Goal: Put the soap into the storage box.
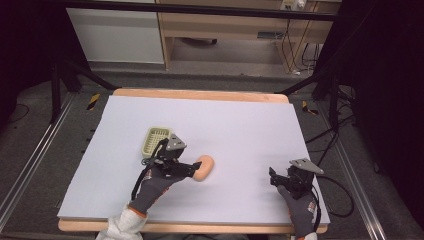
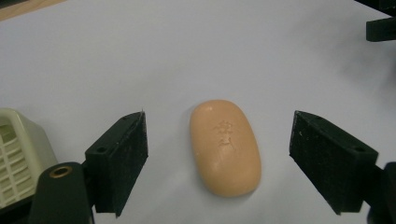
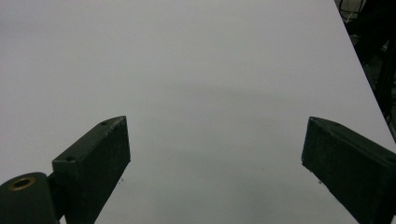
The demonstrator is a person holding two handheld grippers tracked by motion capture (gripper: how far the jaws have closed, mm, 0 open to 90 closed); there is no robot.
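Soap (image 2: 225, 147) lies lengthwise between left gripper's (image 2: 217, 163) spread jaws.

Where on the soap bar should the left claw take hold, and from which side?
Across the soap bar's narrow middle, coming down from above. It lies flat on the white sheet, long axis running between the open left claw's jaws, so they would likely close on its long rounded sides.
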